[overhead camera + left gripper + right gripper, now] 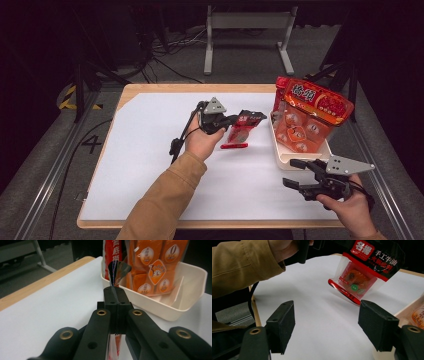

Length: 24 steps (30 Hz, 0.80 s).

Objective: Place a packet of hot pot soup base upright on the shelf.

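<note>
Nearest the camera, the right tool (296,172) is held low and level beside the cream tray (300,158), jaws spread on nothing. Mid-table (150,165), the left tool (233,120), pressed together, pinches a sauce pouch (243,129) by its sealed top edge, lifted and tilted. Soft, slick film is judged likely to sag; the flat seam suits gripping.

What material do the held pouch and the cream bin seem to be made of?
Pouch: likely thin glossy plastic film, partly clear, since the contents show through; the left gripper view shows a silvery inner side at its pinched edge. Bin: probably rigid moulded plastic, with smooth matte walls and rounded rim.
</note>
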{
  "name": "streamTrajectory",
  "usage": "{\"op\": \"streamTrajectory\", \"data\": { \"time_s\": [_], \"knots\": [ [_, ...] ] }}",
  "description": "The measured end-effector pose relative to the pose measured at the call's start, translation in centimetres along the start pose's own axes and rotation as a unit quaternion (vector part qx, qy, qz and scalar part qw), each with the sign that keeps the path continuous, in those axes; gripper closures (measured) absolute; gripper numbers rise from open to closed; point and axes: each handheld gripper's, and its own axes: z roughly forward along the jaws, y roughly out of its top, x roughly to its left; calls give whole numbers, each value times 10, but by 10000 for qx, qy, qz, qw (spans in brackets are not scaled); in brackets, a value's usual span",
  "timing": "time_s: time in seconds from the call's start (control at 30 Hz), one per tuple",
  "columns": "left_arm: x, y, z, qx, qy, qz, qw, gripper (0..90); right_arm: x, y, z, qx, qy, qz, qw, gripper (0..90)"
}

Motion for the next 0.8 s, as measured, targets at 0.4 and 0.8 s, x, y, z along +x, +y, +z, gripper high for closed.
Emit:
{"op": "streamTrajectory", "data": {
  "time_s": [0.4,0.8],
  "knots": [
    [-24,14,-25,-325,-373,202,9986,900,-4,14,6,-69,-138,-8,9999,357],
    [-52,23,-38,-592,-830,332,9942,900,-22,31,7,37,-554,-102,9984,540]
  ]
}}
